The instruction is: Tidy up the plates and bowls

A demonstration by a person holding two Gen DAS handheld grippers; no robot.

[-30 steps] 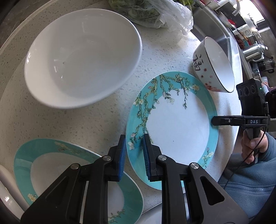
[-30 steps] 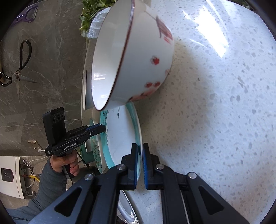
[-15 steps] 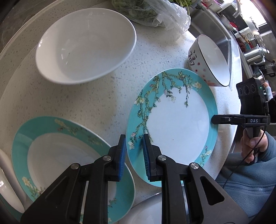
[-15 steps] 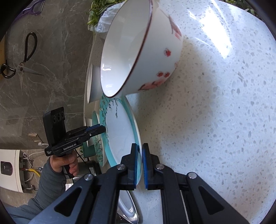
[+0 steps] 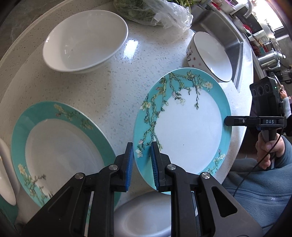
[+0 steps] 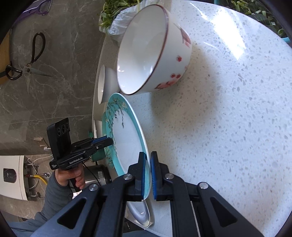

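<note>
gripping opposite edges of one teal blossom plate (image 5: 189, 127), both grippers hold it tilted above the speckled white counter (image 5: 102, 85). the left gripper (image 5: 142, 162) has its blue pads clamped on the rim at about 7 o'clock of the plate in the left wrist view, one pad above the rim and one beneath. the right gripper (image 6: 148, 173) pinches the far rim, seen at 3 o'clock of the plate from the left wrist and edge-on between its nearly closed pads in its own view.

a second teal plate (image 5: 54, 145) lies flat on the counter at 9 o'clock of the held one, apart from it. a plain white bowl (image 5: 85, 38) sits at 11 o'clock of the held plate, well apart. a white bowl with red blossoms (image 6: 155, 49) stands at 1 o'clock, just beyond the plate's upper rim; whether they touch i cannot tell. a pale plate (image 5: 144, 215) shows below the held plate at 6 o'clock, partly hidden by the left gripper's arms. a clear bag of greens (image 5: 155, 12) lies at 12 o'clock, and a steel sink (image 5: 224, 32) beside it. scissors (image 6: 27, 63) hang on the grey marble wall (image 6: 63, 54) at 10 o'clock in the right wrist view.
</note>
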